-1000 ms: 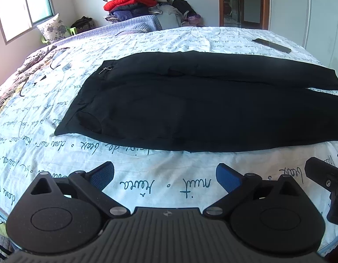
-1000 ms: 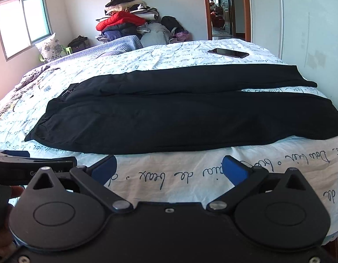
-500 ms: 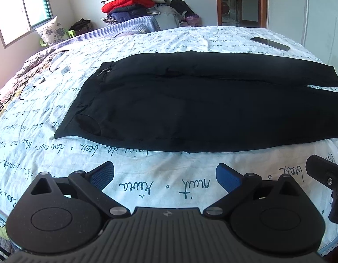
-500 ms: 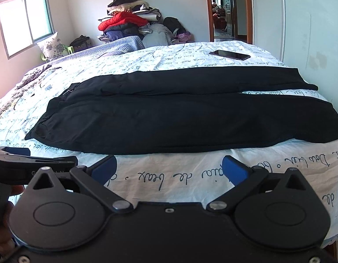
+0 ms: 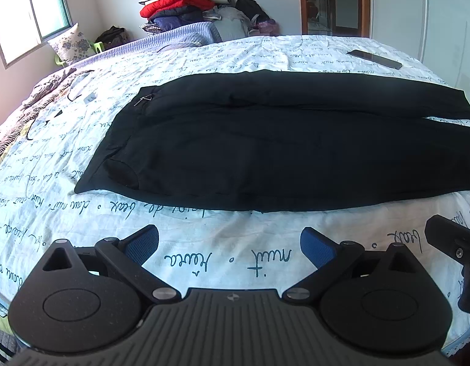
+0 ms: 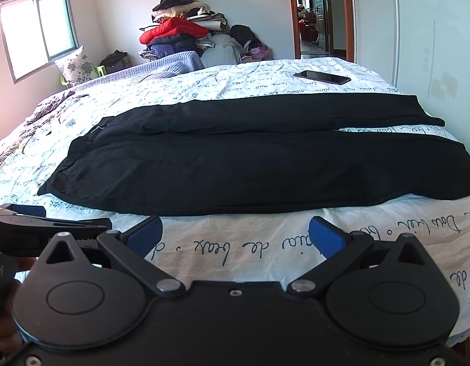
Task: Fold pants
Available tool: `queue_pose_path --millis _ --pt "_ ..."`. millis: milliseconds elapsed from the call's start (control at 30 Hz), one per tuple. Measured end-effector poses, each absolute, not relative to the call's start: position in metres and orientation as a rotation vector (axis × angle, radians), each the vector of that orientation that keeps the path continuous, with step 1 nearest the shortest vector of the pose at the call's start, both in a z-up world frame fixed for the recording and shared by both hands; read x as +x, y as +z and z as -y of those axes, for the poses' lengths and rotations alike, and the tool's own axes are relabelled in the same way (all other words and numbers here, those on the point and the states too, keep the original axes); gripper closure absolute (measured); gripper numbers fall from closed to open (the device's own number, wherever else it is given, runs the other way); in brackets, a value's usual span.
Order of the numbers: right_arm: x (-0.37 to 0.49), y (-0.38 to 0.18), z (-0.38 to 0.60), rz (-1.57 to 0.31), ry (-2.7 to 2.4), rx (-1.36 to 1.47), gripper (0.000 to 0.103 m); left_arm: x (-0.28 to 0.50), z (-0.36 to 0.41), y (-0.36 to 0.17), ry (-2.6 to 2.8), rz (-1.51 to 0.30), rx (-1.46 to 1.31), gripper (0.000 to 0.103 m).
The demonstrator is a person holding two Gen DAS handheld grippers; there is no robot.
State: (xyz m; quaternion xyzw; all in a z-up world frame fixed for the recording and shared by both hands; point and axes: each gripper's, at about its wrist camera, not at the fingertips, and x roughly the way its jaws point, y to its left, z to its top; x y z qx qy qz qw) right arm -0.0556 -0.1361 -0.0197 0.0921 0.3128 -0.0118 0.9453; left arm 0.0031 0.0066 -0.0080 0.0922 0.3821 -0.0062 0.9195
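Two hand-held grippers hover at the near edge of a bed (image 5: 229, 262) covered in a white quilt printed with dark cursive script. The left hand-held gripper (image 5: 229, 245), at 6 o'clock in its own view, has its blue-padded fingers (image 5: 142, 244) spread wide with nothing between them. A pair of black fabric pants (image 5: 265, 149) lies flat across the middle of the bed, waistband toward 9 o'clock and legs running toward 3 o'clock, the two legs side by side with a sliver of quilt showing between them at the cuffs. The right hand-held gripper (image 6: 235, 238), likewise at 6 o'clock in its view, is also wide apart and empty, short of the pants' near hem (image 6: 235, 180). At 12 o'clock a pile of folded clothes topped by a red padded jacket (image 6: 174, 29) rests against the far wall. A flat black phone (image 6: 322, 77) lies on the quilt at about 1 o'clock, well apart from the pants.
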Motion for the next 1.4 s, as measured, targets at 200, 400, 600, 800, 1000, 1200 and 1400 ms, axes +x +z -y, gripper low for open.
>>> queue_pose_path --millis 200,400,600,800,1000,1200,1400 --pt "-0.057 -0.021 0.136 -0.640 -0.022 0.191 0.000 0.003 -0.006 -0.009 -0.008 -0.788 0.189 0.003" --pt "-0.057 -0.022 0.137 -0.640 -0.021 0.198 0.000 0.003 -0.007 -0.011 -0.005 -0.791 0.187 0.003" --pt "-0.056 -0.019 0.135 -0.633 -0.001 0.208 0.000 0.004 -0.008 -0.011 -0.003 -0.790 0.191 0.003" --pt "-0.046 -0.001 0.129 -0.568 0.147 0.157 0.000 0.019 -0.013 -0.006 0.003 -0.789 0.177 0.003" --pt "-0.013 0.017 0.118 -0.473 0.242 0.045 0.000 0.049 -0.038 0.010 0.038 -0.748 0.195 0.002" --pt "0.063 0.024 0.108 -0.511 0.279 -0.034 0.000 0.120 -0.088 0.025 0.130 -0.703 0.193 0.003" --pt "0.154 0.021 0.100 -0.562 0.339 -0.133 0.000 0.207 -0.138 0.023 0.145 -0.679 0.298 0.004"
